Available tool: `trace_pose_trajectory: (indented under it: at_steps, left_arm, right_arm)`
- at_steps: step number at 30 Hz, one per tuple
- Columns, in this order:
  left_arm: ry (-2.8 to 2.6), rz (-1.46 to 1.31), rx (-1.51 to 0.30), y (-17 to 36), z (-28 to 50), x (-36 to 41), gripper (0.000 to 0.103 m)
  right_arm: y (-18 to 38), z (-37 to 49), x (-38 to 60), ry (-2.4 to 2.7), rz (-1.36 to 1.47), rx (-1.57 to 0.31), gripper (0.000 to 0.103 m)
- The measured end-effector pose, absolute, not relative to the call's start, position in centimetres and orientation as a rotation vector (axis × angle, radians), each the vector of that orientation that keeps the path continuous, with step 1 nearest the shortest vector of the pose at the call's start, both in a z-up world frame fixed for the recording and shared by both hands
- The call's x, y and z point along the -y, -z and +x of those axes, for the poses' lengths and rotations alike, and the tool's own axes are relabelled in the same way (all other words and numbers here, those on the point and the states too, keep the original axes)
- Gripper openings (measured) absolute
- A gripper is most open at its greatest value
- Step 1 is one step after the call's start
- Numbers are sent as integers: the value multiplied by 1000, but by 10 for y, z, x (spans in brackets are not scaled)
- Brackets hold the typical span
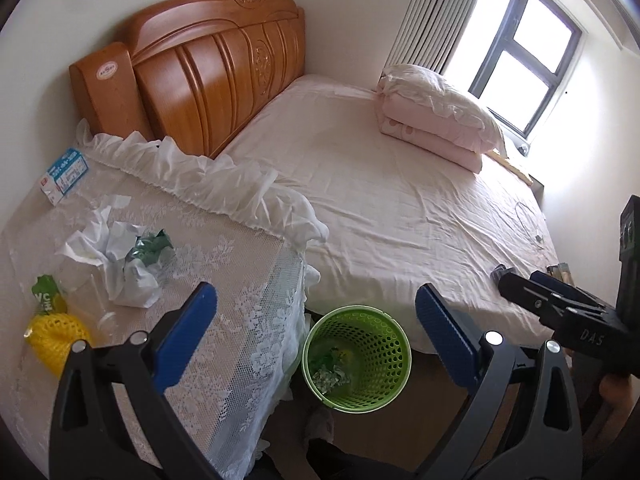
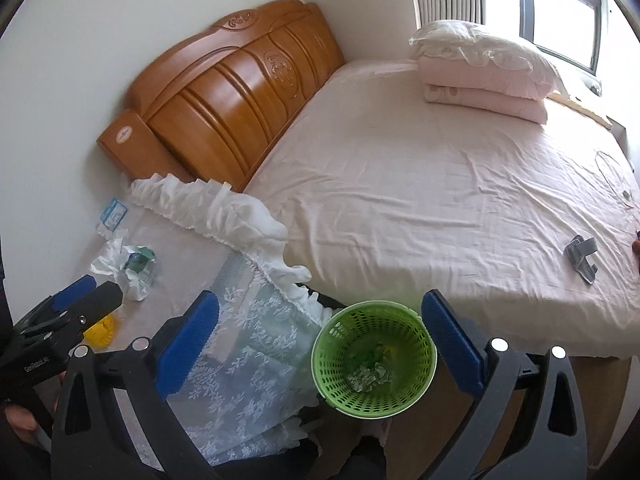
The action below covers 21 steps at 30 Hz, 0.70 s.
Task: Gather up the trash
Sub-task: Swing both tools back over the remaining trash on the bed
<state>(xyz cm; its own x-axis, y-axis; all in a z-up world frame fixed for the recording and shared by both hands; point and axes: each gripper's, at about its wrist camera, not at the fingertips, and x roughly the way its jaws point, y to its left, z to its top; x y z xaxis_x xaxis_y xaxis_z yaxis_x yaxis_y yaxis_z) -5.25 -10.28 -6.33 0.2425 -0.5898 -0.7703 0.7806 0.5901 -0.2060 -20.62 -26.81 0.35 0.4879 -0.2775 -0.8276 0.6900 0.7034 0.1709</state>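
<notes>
Both tools are spread wide with nothing in them right now: the right tool point(image 2: 320, 340) hangs over the green bin point(image 2: 374, 360), the left tool point(image 1: 316, 332) sits between the bin and the counter point(image 1: 224, 280).

Some scraps are already in the bin, but the rest of the trash is on the lace-covered counter: crumpled tissue point(image 1: 102, 248), a green wrapper point(image 1: 150, 248), a yellow net point(image 1: 56, 336).

What I'd worry about:
- snagging the lace cloth along with the tissue and dragging everything off
- loose tissue slipping out on the way over
- missing the bin, since it's narrow and low on the floor
- clipping its rim and tipping it
</notes>
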Motion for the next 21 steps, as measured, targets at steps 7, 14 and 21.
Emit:
trace_pose_trajectory:
  at_steps: [7, 14, 21]
  left_arm:
    - [907, 223, -922, 62, -45, 89, 95]
    - [739, 156, -896, 58, -26, 30, 95]
    - [473, 42, -897, 68, -9, -60, 95]
  right_arm:
    - [1, -191, 257, 580, 521, -890, 101]
    - [6, -143, 238, 438, 481, -913, 101]
    - [13, -73, 188, 212, 372, -955, 101]
